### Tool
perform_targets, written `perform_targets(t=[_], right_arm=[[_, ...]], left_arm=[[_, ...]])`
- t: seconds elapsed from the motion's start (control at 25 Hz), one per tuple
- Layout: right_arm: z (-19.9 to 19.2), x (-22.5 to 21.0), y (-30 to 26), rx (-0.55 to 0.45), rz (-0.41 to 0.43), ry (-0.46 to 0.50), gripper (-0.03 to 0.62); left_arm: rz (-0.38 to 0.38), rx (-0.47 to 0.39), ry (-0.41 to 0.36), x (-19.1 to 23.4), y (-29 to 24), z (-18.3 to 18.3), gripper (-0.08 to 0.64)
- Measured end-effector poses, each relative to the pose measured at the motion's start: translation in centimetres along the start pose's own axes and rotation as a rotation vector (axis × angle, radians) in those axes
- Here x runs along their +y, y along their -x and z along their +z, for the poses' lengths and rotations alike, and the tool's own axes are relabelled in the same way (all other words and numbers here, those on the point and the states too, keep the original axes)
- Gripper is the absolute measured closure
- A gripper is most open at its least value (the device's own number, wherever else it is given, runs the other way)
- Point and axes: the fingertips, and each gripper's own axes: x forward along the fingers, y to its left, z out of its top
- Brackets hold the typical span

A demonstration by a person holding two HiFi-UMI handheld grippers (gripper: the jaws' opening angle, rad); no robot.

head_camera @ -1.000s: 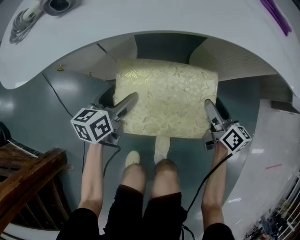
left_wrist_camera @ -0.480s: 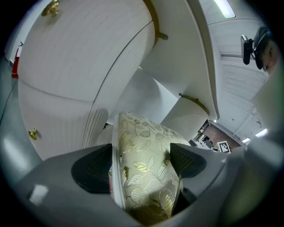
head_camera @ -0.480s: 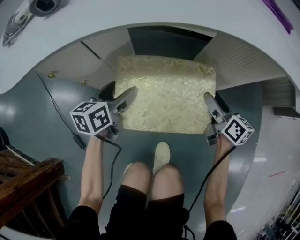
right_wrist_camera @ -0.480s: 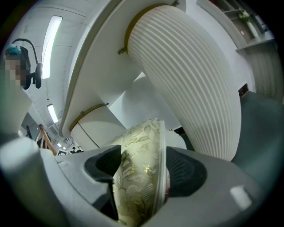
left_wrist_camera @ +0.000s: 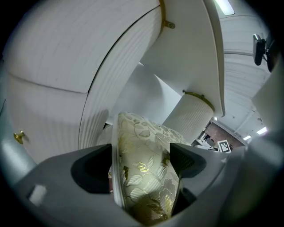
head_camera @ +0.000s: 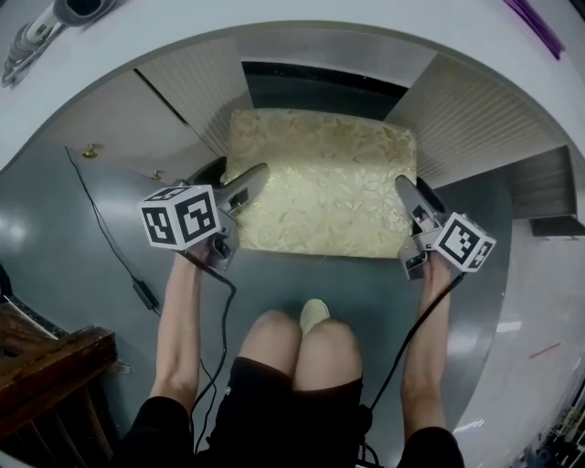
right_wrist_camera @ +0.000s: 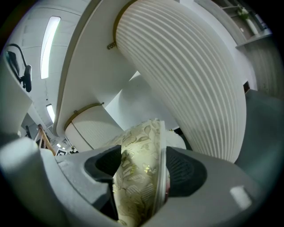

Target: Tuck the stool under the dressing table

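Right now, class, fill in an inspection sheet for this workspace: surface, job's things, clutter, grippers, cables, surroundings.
Surface: grey floor, glossy.
Job's things: stool with gold floral cushion, between the ribbed pedestals of the white dressing table; cushion not under the top.
Clutter: grey device and purple item on the tabletop.
Grippers: left gripper jaws on the cushion's left edge; right gripper jaws on its right edge.
Cables: black floor cable; gripper leads.
Surroundings: wooden furniture lower left.
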Motion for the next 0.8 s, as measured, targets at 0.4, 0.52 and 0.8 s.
perform_targets(t=[0.4, 0.52, 0.8], right_arm=[[0.06, -0.32, 0.12, 0.013, -0.042, 0.005, 0.284], [-0.38, -0.36, 0.19, 0.007, -0.045, -0.021, 0.284], [-0.25, -0.34, 0.3, 0.01, -0.057, -0.005, 0.284]], left_arm=[[-0.012, 0.015, 0.024, -0.06, -0.26, -0.63, 0.152], [-0.008, 0.025, 0.019, -0.14, -0.25, -0.75, 0.15], [-0.002, 0.029, 0.017, -0.08, -0.3, -0.88, 0.15]])
